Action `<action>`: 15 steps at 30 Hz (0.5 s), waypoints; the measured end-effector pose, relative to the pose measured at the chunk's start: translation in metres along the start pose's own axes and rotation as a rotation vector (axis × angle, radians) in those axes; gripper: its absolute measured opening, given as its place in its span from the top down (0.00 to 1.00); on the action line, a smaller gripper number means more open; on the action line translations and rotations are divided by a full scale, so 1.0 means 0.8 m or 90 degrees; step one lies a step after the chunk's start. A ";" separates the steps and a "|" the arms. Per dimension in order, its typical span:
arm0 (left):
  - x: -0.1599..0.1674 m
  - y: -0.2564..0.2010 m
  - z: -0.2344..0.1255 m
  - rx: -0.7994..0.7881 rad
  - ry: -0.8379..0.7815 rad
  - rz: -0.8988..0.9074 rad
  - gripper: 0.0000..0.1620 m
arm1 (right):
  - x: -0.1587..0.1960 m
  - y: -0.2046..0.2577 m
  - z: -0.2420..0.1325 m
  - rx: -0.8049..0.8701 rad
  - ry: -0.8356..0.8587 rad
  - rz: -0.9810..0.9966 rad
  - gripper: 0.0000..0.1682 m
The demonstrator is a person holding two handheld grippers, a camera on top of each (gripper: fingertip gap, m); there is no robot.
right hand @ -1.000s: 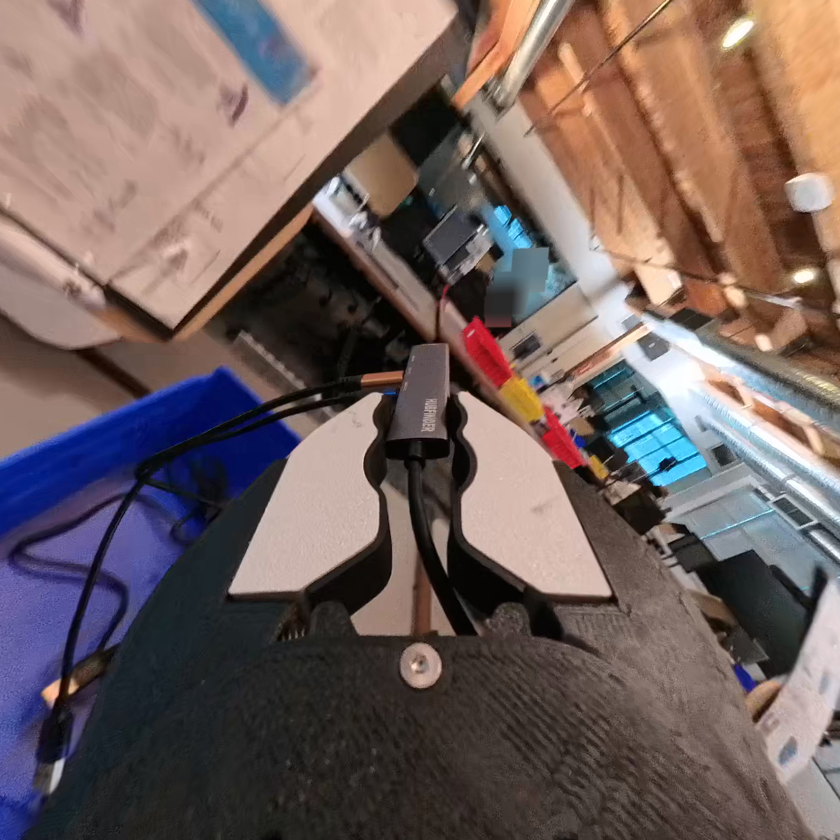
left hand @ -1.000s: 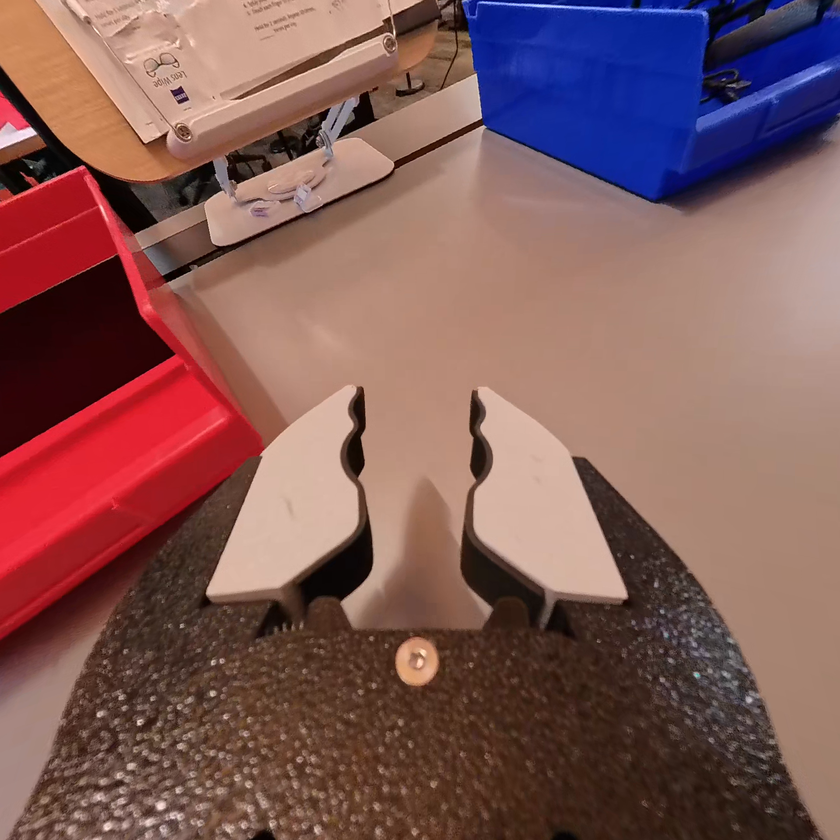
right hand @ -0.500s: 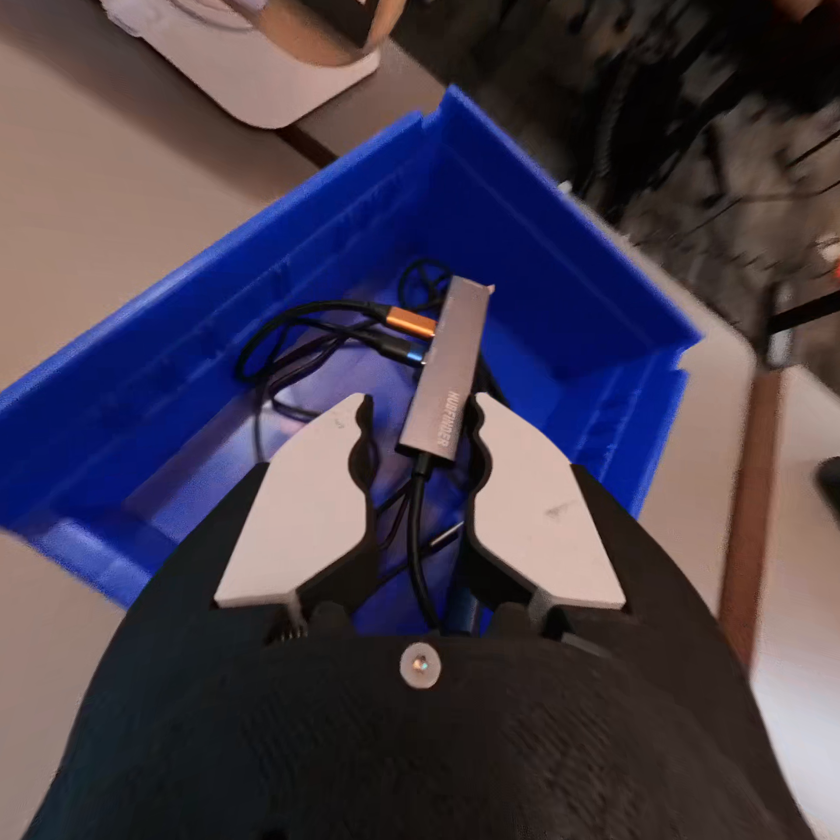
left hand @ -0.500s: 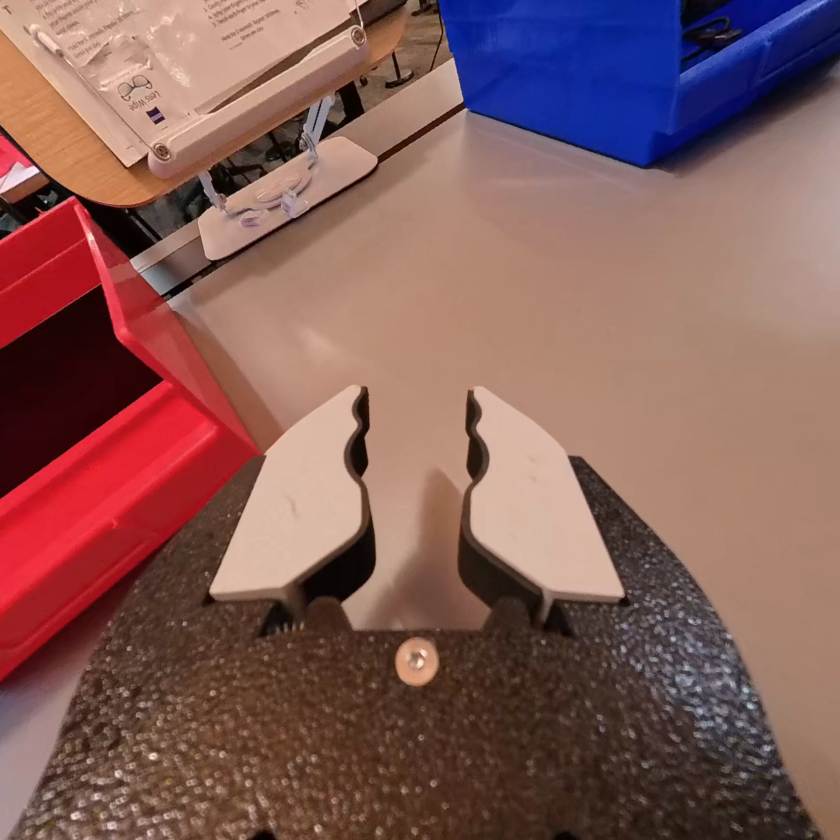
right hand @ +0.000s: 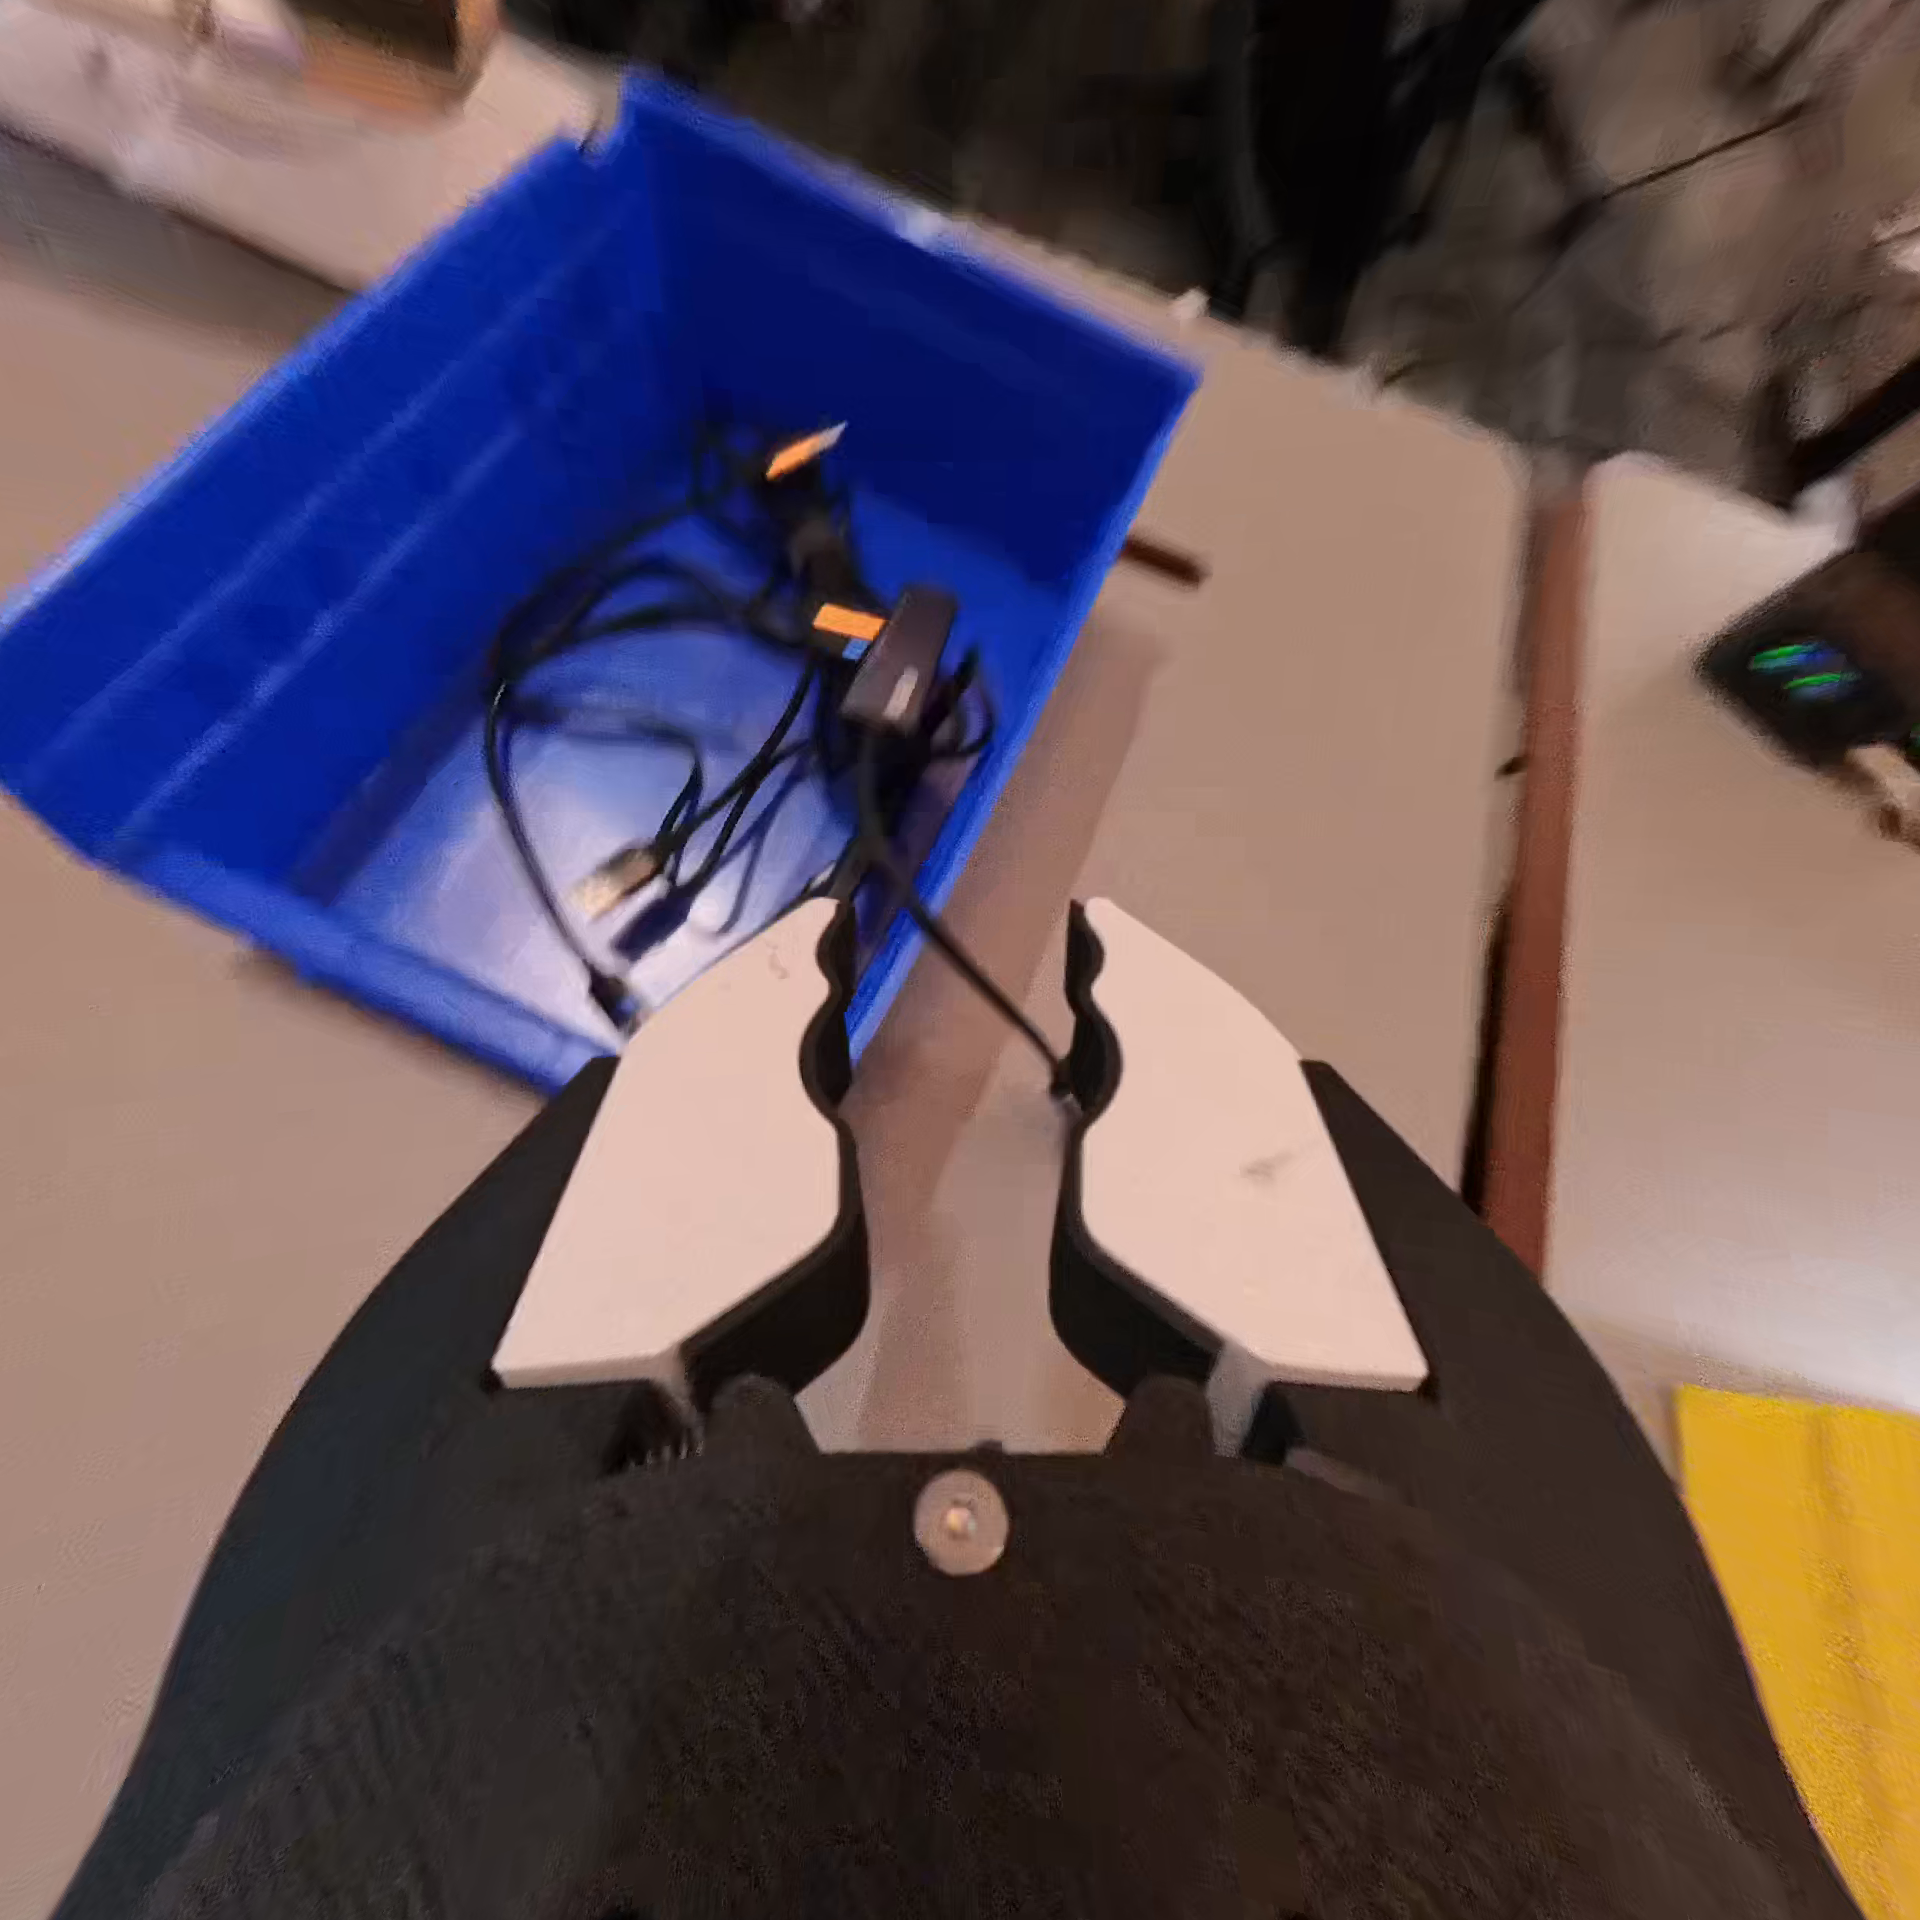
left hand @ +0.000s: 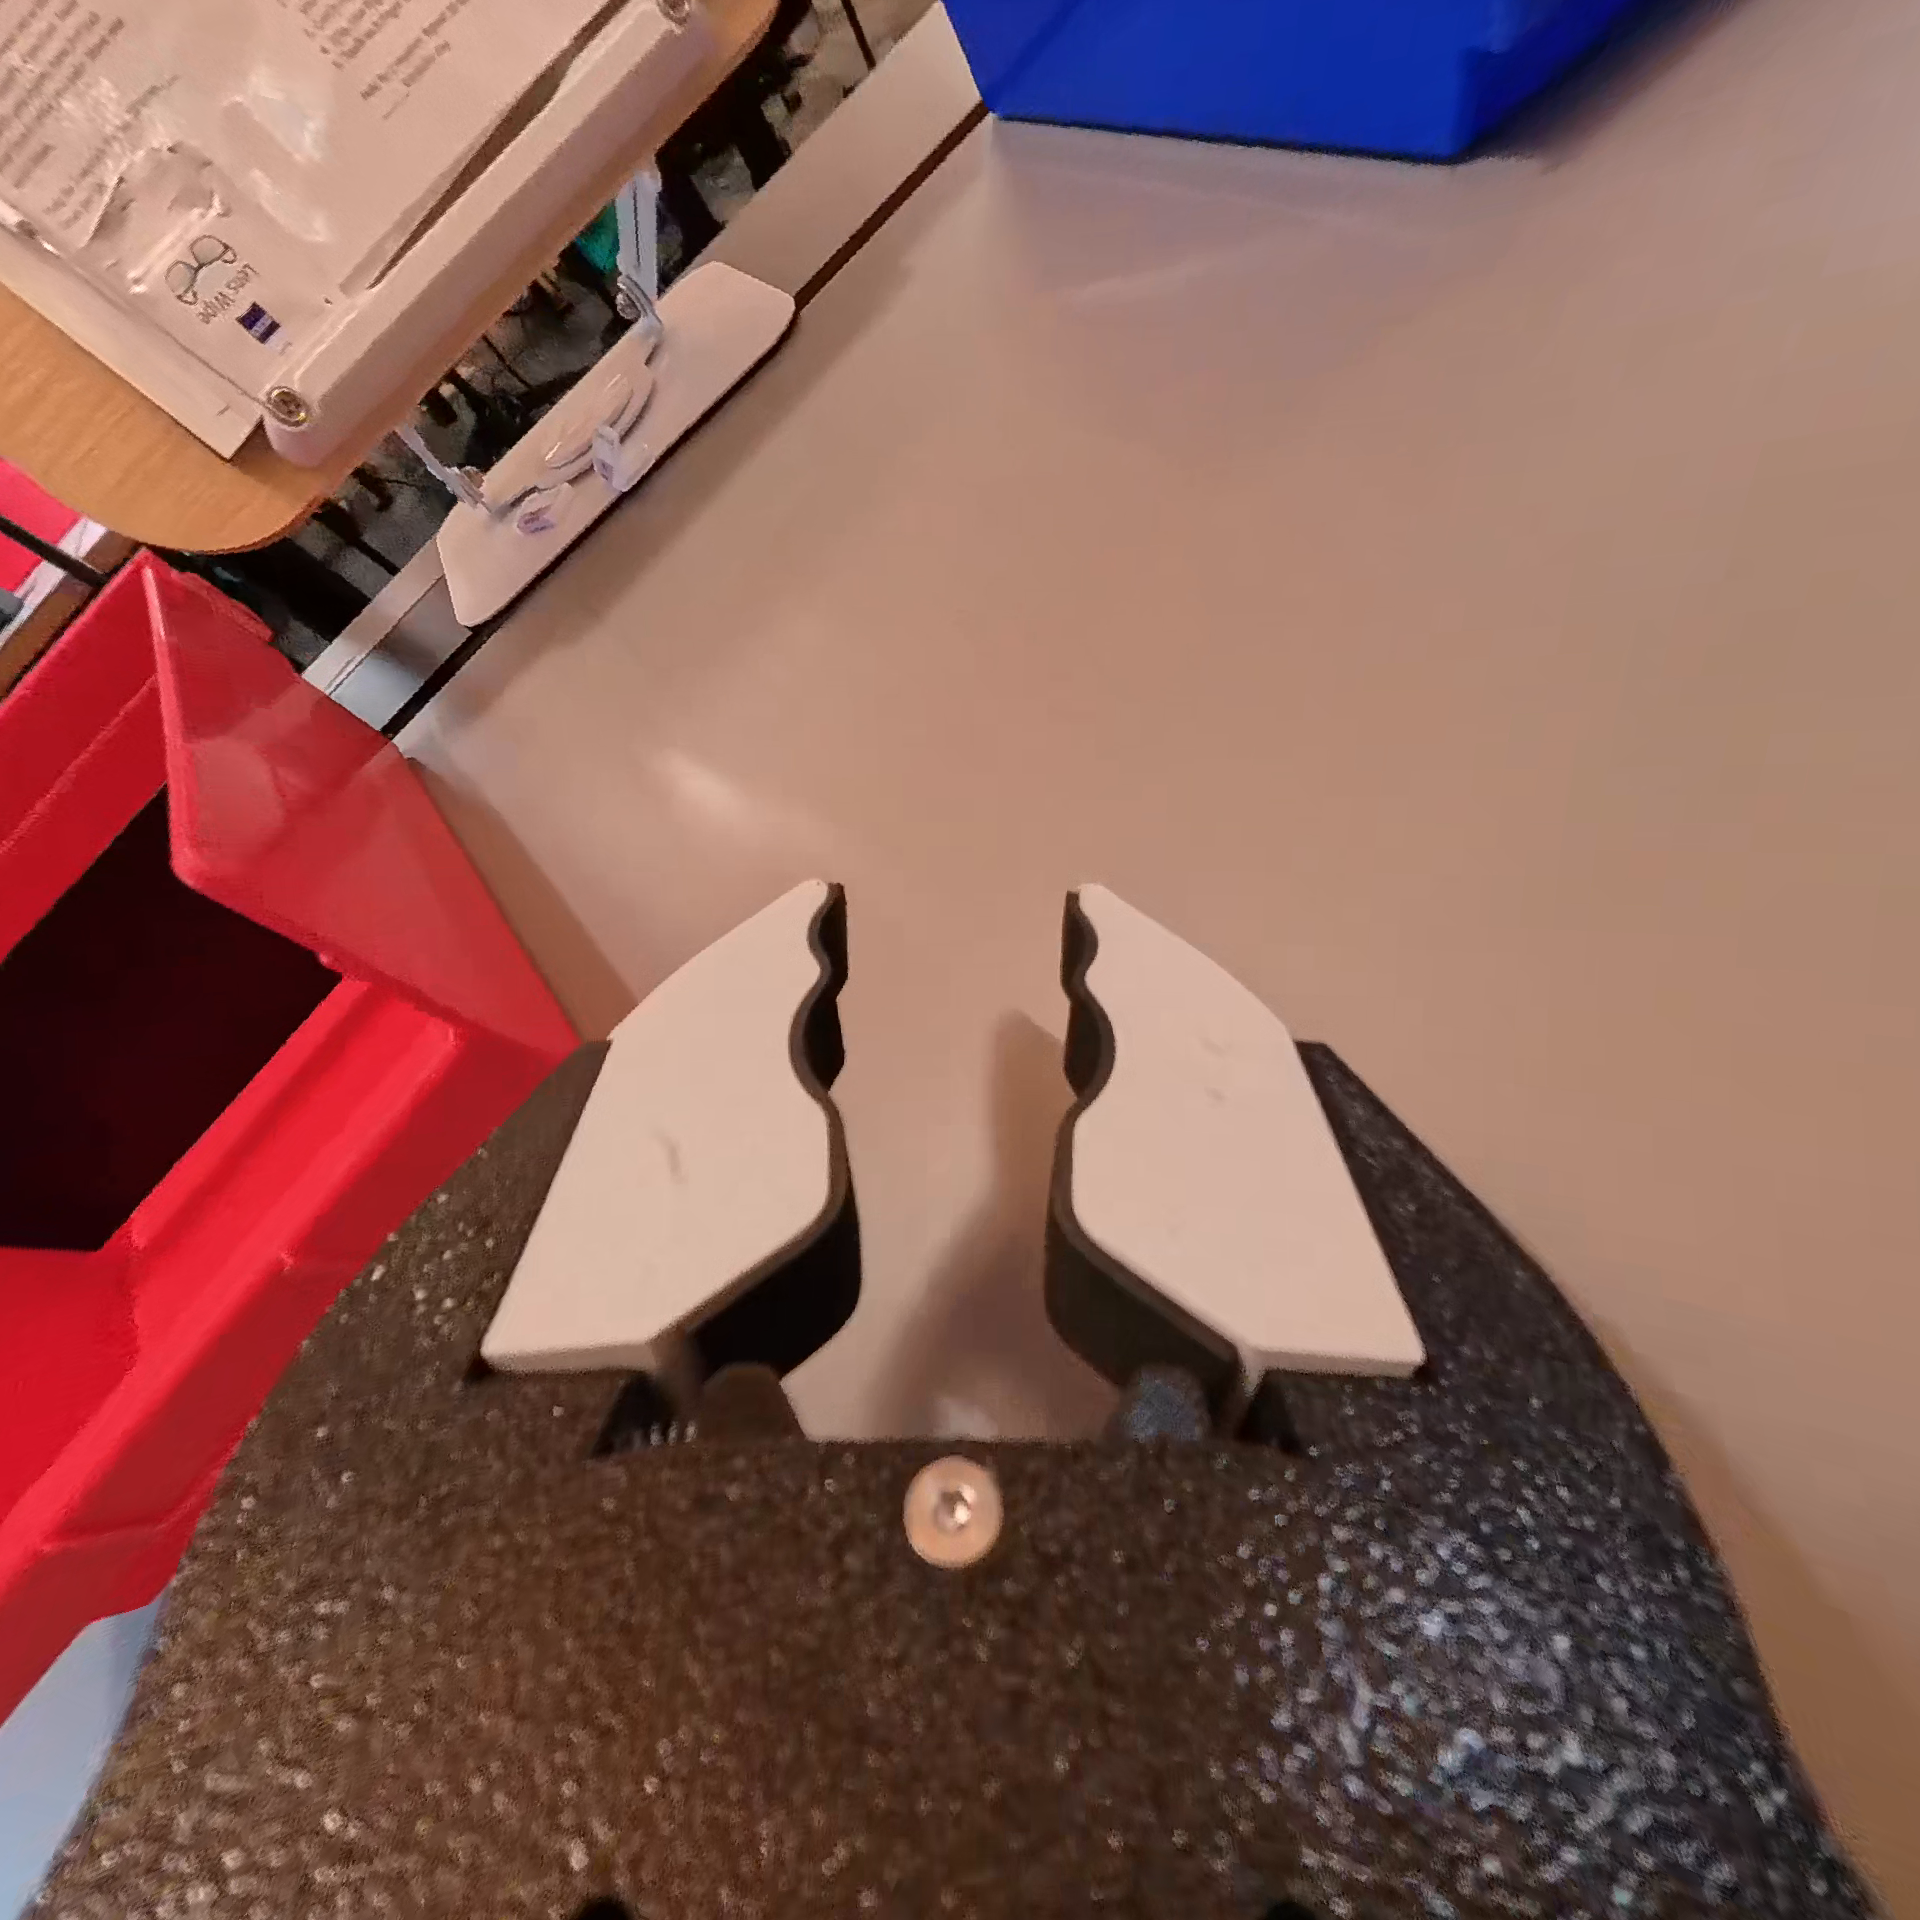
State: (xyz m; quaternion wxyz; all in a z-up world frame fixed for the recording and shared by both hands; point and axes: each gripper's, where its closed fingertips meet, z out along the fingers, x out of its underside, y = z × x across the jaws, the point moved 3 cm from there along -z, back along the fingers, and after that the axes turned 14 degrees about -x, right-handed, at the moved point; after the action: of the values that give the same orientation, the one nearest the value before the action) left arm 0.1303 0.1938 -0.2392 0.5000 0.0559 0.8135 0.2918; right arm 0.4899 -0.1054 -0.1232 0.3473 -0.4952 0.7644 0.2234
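- Left gripper [left hand: 951,904] hangs over the bare grey table [left hand: 1351,644], jaws spread wide with nothing between them.
- Just to its left sits a red bin [left hand: 239,1049], its open front showing a dark interior; the gripper is near the bin's corner but not touching it.
- Farther off, a white document stand [left hand: 623,405] rests on its flat base at the table's far edge, carrying papers in a clear sleeve.
- A corner of the blue bin [left hand: 1403,62] shows at the top of the left wrist view, well apart from this gripper.
- Over to the right gripper [right hand: 956,914]: jaws parted, hovering just outside the near right corner of the blue bin [right hand: 312,582] (the picture is rather blurred here).
- Inside that bin lies a dark grey hub [right hand: 899,655], tilted, with an orange plug [right hand: 847,623] at its side, amid a tangle of black cables [right hand: 582,748].
- One thin black cable [right hand: 977,977] trails out over the bin's wall and touches the inner edge of the right finger [right hand: 1195,1153]; nothing is pinched.
- A yellow sheet [right hand: 1808,1662] shows at the lower right.
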 end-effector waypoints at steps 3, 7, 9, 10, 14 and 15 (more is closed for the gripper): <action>0.002 -0.006 0.001 -0.011 0.005 0.040 0.76 | 0.033 0.004 0.020 -0.057 0.036 -0.056 0.75; 0.004 -0.014 0.002 -0.022 0.008 0.090 0.77 | 0.045 -0.003 0.034 -0.104 0.007 -0.033 0.82; 0.004 -0.015 0.002 -0.031 0.007 0.104 0.79 | 0.044 -0.009 0.025 -0.112 0.005 -0.055 0.84; 0.004 -0.015 0.002 -0.035 0.005 0.109 0.79 | 0.042 -0.021 0.016 -0.078 -0.004 -0.062 0.85; 0.006 -0.015 -0.001 -0.037 0.006 0.106 0.79 | 0.047 -0.038 0.013 -0.094 -0.010 -0.103 0.83; 0.006 -0.015 -0.001 -0.036 0.007 0.103 0.79 | 0.054 -0.036 0.023 -0.107 0.008 -0.116 0.81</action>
State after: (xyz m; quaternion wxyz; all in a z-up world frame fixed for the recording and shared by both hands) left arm 0.1299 0.1856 -0.2487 0.4720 0.1058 0.8003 0.3542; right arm 0.5104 -0.1308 -0.1674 0.3185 -0.5916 0.6969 0.2508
